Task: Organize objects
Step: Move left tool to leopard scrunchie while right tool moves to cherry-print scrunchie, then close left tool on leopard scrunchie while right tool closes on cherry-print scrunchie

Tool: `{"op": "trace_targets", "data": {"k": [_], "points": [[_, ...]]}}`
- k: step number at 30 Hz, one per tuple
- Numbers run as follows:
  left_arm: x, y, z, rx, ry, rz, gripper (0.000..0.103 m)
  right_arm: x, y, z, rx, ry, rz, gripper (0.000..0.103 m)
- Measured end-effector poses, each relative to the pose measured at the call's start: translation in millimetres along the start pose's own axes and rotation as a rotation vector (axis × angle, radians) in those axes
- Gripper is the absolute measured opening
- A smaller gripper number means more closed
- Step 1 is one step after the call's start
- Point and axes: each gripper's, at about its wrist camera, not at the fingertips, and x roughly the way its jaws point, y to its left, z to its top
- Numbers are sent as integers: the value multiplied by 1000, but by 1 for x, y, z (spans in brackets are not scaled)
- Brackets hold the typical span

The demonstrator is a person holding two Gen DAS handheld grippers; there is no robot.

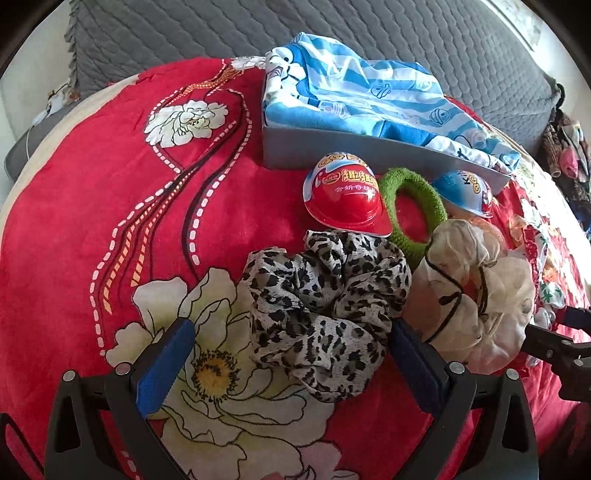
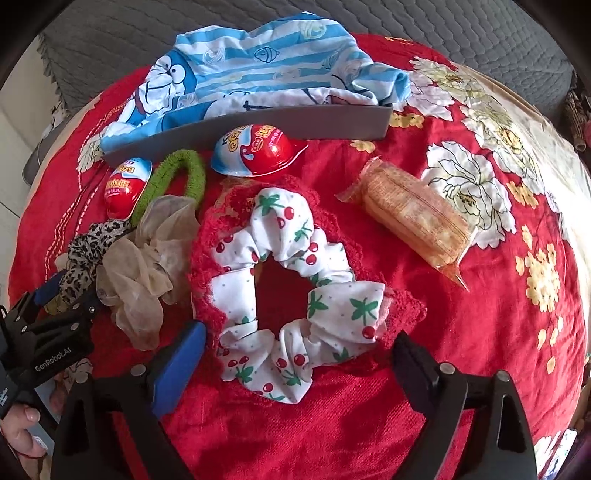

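Covering the bed was a red blanket (image 1: 92,206) with big white flowers, a grey quilted cover (image 1: 184,29) behind it; a pale wall strip showed at far left. A grey tray (image 1: 332,147) sat toward the back of the blanket, holding a blue-and-white striped cartoon cloth (image 1: 354,99) that spilled over its rim. Just in front of the tray lay a red egg-shaped snack capsule (image 1: 343,199), a green ring hair tie (image 1: 413,210) touching it, and a second capsule, blue and red (image 2: 258,151), beside that. A leopard-print scrunchie (image 1: 321,310), crumpled, black spots on off-white, lay nearest the left gripper (image 1: 291,362), whose blue-padded fingers (image 1: 166,365) were spread wide on either side of it, gripping nothing; contact with the fabric could not be told. A sheer cream scrunchie (image 1: 476,291) with a thin black elastic touched the leopard one on its right. In the right wrist view, a white scrunchie with cherry print (image 2: 295,295) lay on a piece of red lace (image 2: 402,314), flat and open in a ring. The right gripper (image 2: 299,363) had its fingers (image 2: 181,365) wide apart at the near edge of the cherry scrunchie, holding nothing. A wrapped pack of crackers (image 2: 410,214) lay apart to the right on the blanket. A hand (image 2: 22,432) showed at the lower left of that view.
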Motion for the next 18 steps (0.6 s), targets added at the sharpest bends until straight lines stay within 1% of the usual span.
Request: {"op": "trace_targets", "data": {"k": [4,10,13,14,15,16,17,18], "points": [[2,-3,1,8,-9,6,103,3,0,1,3,0,3,90],[0,-3,6,-14,-8,-20,103,9,-3,0,23,25,24,77],[0,-6,8,-6,-6,-25,101,10,-3,1,24,30,34,70],[-1,-7,8,4,-5,-25,95,11,-2,2,24,31,37,66],[0,-8,8,13,-3,-27,83,11,-2,2,24,30,42,62],[1,-9,8,25,3,-24,77,10,-2,2,24,29,43,60],[3,-10,8,46,18,-20,68,10,-2,2,25,27,46,56],[4,-11,8,51,22,-22,67,10,-2,2,29,26,54,52]]}}
